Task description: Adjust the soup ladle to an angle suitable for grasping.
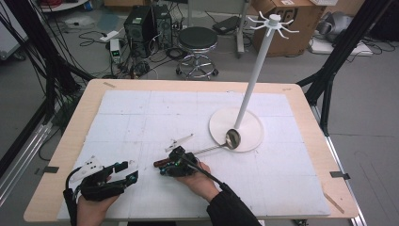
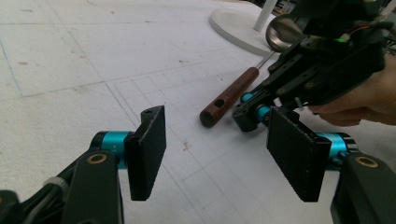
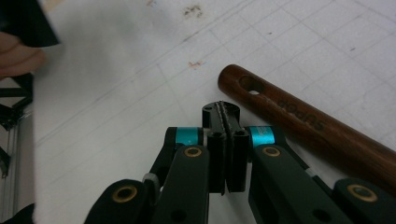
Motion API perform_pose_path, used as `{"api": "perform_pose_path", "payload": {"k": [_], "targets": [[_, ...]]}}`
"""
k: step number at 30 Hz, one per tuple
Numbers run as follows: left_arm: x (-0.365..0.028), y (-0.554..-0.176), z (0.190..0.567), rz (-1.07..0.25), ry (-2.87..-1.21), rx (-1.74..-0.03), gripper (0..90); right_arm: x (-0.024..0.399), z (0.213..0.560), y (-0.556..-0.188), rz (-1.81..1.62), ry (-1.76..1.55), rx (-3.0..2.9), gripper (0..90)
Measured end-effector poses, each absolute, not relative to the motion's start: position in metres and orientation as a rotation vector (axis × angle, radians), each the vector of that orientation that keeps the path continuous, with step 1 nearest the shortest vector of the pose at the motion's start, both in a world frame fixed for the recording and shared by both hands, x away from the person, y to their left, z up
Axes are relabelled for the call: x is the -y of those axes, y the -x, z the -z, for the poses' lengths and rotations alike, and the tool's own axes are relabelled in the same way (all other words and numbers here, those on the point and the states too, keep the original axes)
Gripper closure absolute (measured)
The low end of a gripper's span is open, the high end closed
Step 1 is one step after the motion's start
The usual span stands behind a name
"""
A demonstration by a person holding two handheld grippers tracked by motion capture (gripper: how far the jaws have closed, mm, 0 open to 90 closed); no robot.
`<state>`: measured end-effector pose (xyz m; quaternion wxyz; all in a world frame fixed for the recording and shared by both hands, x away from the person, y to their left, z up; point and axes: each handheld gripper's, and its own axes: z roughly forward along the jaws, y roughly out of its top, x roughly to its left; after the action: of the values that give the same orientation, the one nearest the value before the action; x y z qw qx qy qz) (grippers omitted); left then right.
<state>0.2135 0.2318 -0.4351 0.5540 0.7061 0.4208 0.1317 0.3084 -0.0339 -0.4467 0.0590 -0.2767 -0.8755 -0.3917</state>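
Item: ladle (image 1: 214,146) with a dark wooden handle (image 3: 299,121), laid flat on the white gridded mat (image 1: 155,113). Its steel bowl (image 1: 232,138) was propped on the rim of the round white base (image 1: 249,134) of a hook stand (image 1: 256,70). A hanging hole was noted near the handle's end, with stamped lettering alongside it that appeared to read "SUPOR". The right gripper (image 3: 226,112) was found just beside the handle, jaws pressed together with nothing between them. The left gripper (image 2: 224,154) was held apart from the ladle, jaws spread wide and empty. All was set on a wooden table (image 1: 89,99).
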Motion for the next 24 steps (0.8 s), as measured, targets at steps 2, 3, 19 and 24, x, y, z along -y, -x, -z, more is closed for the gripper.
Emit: {"api": "perform_pose_path", "payload": {"k": [2, 3, 19, 24], "targets": [[-0.233, -0.213, 0.435, -0.312, -1.664, -0.994, 38.3, 0.032, 0.449, -0.314, 1.209, 0.872, 2.623, 89.4], [-0.233, -0.213, 0.435, -0.311, -1.664, -0.996, 38.3, 0.032, 0.449, -0.316, 1.213, 0.891, 2.621, 89.4], [-0.236, -0.211, 0.434, -0.315, -1.650, -0.999, 38.3, 0.038, 0.455, -0.355, 1.315, 1.109, 2.552, 89.4], [-0.237, -0.211, 0.434, -0.319, -1.647, -0.999, 38.3, 0.044, 0.447, -0.350, 1.333, 1.082, 2.559, 88.6]]}}
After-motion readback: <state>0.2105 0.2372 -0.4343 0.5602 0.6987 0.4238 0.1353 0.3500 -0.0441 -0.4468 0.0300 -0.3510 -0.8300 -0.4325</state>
